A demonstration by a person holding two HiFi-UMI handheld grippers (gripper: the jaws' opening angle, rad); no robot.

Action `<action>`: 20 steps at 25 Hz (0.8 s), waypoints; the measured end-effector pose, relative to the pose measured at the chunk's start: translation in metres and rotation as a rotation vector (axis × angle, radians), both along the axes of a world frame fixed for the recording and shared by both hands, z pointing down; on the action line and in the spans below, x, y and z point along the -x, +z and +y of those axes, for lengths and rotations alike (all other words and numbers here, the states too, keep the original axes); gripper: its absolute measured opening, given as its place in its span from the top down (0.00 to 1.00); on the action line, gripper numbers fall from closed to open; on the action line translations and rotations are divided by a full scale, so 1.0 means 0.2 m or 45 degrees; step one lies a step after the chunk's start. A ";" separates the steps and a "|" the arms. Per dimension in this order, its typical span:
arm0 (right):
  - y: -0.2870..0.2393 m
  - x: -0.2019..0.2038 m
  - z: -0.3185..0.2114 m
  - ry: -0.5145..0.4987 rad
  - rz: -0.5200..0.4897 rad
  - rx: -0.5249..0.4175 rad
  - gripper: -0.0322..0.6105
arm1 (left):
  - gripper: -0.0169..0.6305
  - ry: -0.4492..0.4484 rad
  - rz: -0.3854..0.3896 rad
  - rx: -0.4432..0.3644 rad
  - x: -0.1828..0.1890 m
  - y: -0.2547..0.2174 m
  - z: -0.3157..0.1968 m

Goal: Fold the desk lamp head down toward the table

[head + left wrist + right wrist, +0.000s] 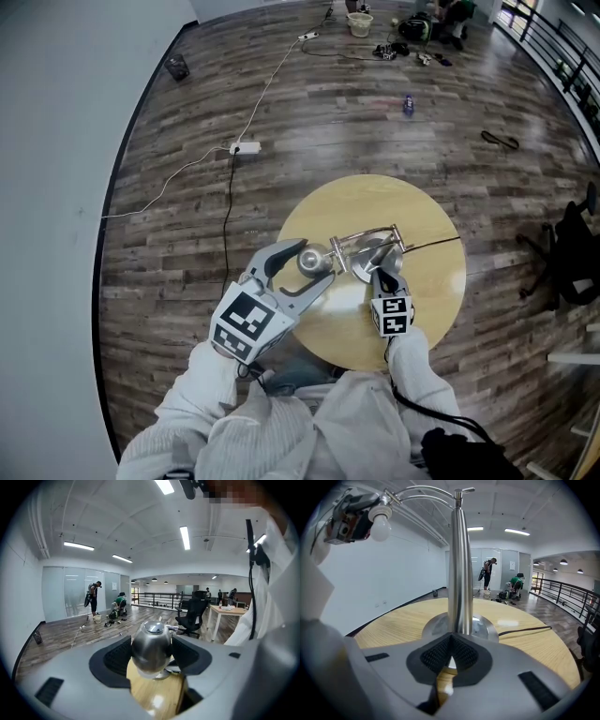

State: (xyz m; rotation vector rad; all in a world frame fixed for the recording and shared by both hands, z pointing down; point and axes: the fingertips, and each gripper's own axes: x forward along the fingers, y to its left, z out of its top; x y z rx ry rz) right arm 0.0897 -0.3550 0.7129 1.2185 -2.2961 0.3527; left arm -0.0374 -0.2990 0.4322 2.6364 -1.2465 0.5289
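Bench (pixel 436 291) of round wood carries the lamp: the right tool (pixel 451 638), jaws pressed together, sits at the foot of the post (pixel 458 573), and the left tool (pixel 314 264) pinches the lamp head (pixel 151 646) high above the wood. Best to swing the head down slowly on its curved arm (pixel 426 491), with the base (pixel 485 626) held flat. Only the cord (pixel 525 631) lies near, seemingly off the path.

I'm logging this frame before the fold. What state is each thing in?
Left tool: shut on the lamp head.
Right tool: jaws together, tips at the lamp stem's foot.
Lamp head: raised, not yet folded down.
Lamp stem: upright.
Bulb: unlit.
Cord: lying on the table.
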 end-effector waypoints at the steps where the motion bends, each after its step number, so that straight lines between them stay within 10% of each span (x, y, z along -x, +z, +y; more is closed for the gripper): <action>1: 0.00 -0.01 0.00 0.001 -0.001 -0.001 0.93 | 0.55 -0.008 -0.005 0.013 0.00 0.03 0.00; 20: -0.01 -0.02 -0.01 0.033 0.032 -0.015 0.93 | 0.55 0.018 0.011 0.238 0.01 0.58 0.00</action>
